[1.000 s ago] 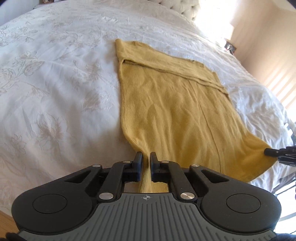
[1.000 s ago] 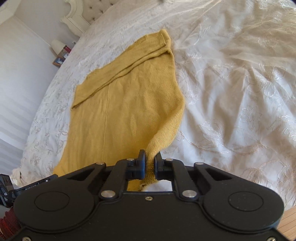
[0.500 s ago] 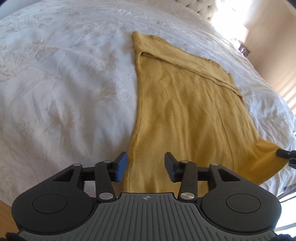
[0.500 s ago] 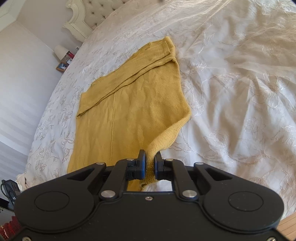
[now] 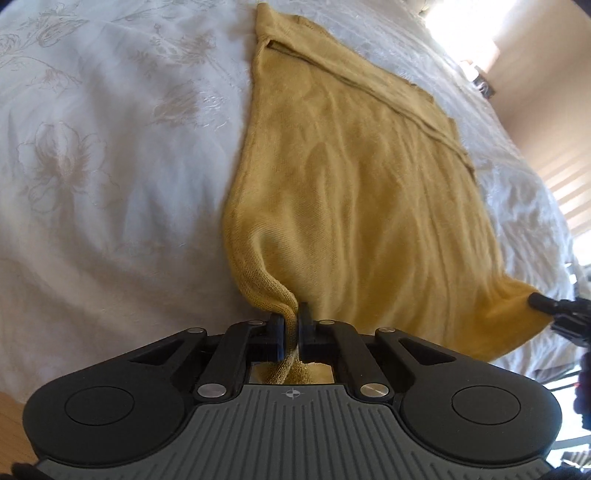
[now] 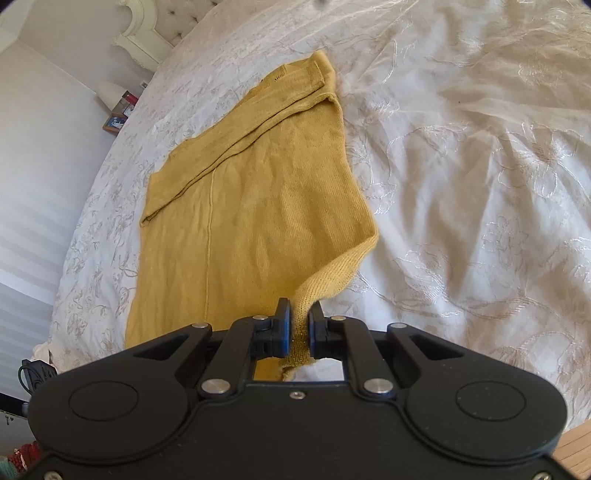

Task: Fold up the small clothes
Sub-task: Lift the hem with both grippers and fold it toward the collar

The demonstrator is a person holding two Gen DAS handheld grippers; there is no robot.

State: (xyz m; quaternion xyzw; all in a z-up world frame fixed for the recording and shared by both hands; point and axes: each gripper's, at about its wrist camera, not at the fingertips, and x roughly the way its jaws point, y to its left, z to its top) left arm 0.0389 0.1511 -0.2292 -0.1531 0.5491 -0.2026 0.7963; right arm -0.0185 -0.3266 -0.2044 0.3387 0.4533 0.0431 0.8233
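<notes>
A mustard-yellow knit garment point(image 5: 362, 192) lies spread on a white embroidered bedspread point(image 5: 92, 166), its far part folded over itself. My left gripper point(image 5: 291, 319) is shut on the near left corner of the hem, and the knit bunches into a ridge at the pads. My right gripper point(image 6: 300, 314) is shut on the near right corner of the same garment point(image 6: 251, 206), which rises slightly off the bedspread point(image 6: 461, 184) there. The right gripper's fingertips point(image 5: 543, 303) also show at the right edge of the left wrist view, at the garment's other near corner.
A tufted cream headboard point(image 6: 155, 26) stands at the far end of the bed. A bedside surface point(image 6: 118, 107) with small items sits at the far left. Wooden floor point(image 5: 11, 417) shows below the bed's near edge. White bedspread extends on both sides of the garment.
My left gripper opened, sank toward the bed over the garment's near left corner, then shut on it. The right gripper has kept its grip and stayed nearly in place.
</notes>
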